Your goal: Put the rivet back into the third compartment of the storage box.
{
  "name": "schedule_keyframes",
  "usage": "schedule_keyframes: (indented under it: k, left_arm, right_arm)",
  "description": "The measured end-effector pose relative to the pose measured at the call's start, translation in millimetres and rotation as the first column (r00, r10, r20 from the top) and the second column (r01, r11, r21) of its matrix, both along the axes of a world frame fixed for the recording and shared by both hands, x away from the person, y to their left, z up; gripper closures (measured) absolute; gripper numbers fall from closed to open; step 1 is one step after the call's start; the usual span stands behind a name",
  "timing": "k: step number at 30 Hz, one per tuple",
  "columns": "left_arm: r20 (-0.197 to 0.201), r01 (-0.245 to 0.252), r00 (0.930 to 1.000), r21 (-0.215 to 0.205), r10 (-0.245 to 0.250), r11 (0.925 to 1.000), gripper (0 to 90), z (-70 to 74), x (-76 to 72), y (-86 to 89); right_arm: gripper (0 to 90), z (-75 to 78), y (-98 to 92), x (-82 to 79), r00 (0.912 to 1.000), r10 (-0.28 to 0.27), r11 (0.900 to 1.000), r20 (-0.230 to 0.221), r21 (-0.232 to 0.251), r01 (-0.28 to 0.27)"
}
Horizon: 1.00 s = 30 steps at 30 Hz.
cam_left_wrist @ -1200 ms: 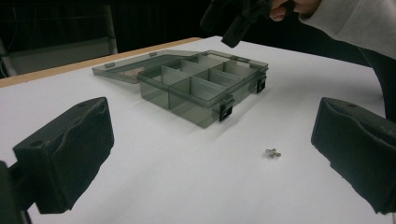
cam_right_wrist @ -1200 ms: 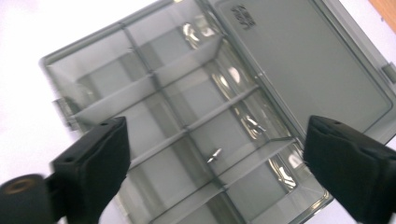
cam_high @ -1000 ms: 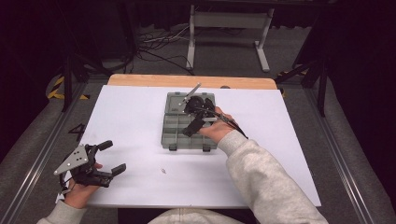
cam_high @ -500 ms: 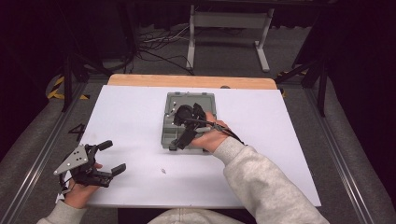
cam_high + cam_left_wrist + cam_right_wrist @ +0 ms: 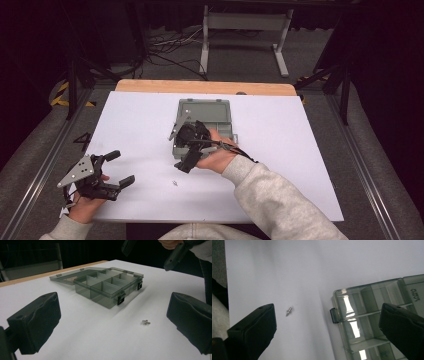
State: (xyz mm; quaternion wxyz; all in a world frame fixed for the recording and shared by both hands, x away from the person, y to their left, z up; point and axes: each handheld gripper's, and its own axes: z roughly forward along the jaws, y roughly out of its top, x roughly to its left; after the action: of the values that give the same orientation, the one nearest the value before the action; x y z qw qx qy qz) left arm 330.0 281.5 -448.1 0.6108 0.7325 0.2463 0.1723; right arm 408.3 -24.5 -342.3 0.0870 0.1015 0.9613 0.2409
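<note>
Since 1 s earlier, right gripper (image 5: 183,150) left the box (image 5: 220,112), wide open and empty, toward the tiny, light, slippery screw (image 5: 289,311); pinch its shank.

Bench (image 5: 280,150): white top, with a bare wooden strip along the far edge; dark floor and metal rails around it.
Organiser box (image 5: 220,111): grey translucent plastic, lying on the bench around the middle, toward the far side; lid open and laid flat on the surface behind it.
Box compartments (image 5: 110,285): several, split by thin walls; contents cannot be told.
Box latches (image 5: 121,298): two dark clips on the front wall.
Small metal pin (image 5: 174,182): lies alone on the white surface, near the box's front edge, apart from it; also seen at (image 5: 145,322) and (image 5: 289,311).
</note>
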Motion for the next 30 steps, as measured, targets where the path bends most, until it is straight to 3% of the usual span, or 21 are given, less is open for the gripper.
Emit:
schedule_keyframes:
  k: [8, 18, 27, 30]
  left_arm:
    - [0.0, -0.001, 1.0, -0.002, 0.001, 1.0, 0.0, 0.0, -0.2, -0.4]
    - [0.0, -0.001, 1.0, -0.003, 0.001, 1.0, 0.0, -0.1, -0.2, -0.5]
    - [-0.001, 0.001, 1.0, -0.002, -0.001, 1.0, 0.0, 0.0, -0.3, -0.2]
    - [-0.001, 0.001, 1.0, -0.003, -0.001, 1.0, 0.0, -0.1, -0.2, -0.4]
  right_arm:
    - [2.8, -19.7, 12.6, -11.4, 0.9988, 0.042, 0.999, -0.026, -0.028, -0.043]
    - [14.9, -44.8, 26.2, -19.2, 0.9942, 0.079, 0.994, -0.073, -0.074, -0.085]
    - [18.8, -59.6, 31.3, -18.9, 0.9897, 0.101, 0.99, -0.101, -0.09, -0.111]
    - [19.1, -66.8, 32.9, -20.7, 0.9853, 0.102, 0.988, -0.136, -0.101, -0.117]
